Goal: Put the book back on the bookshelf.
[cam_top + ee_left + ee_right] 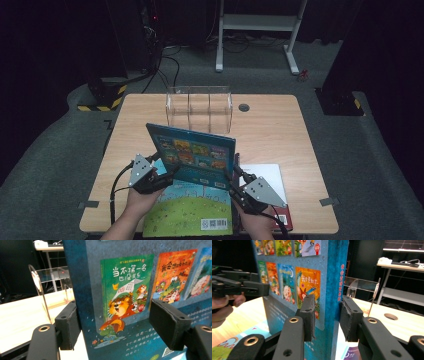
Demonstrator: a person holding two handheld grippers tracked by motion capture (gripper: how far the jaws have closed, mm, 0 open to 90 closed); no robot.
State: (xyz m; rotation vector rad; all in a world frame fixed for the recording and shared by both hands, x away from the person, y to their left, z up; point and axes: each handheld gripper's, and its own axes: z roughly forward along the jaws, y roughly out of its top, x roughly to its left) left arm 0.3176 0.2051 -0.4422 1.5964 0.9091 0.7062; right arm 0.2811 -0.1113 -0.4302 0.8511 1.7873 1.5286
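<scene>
A blue picture book (pixel 195 155) stands upright over the near half of the table, its back cover with small book pictures towards me. My right gripper (pixel 236 174) is at its lower right corner; in the right gripper view the two pads of that gripper (pixel 327 312) press the cover and spine of the book (pixel 332 277) from both sides. My left gripper (pixel 169 172) is at the lower left corner. Its jaws (pixel 117 326) stand wide around the book's edge (pixel 90 290), one pad beside the edge, the other in front of the cover.
A book with a green meadow cover (pixel 187 212) lies flat at the table's front edge, under the raised one. A white book (pixel 267 175) lies beside it on the right. A clear acrylic rack (pixel 199 107) stands at the far side of the wooden table (pixel 285 135), near a cable hole (pixel 243 107).
</scene>
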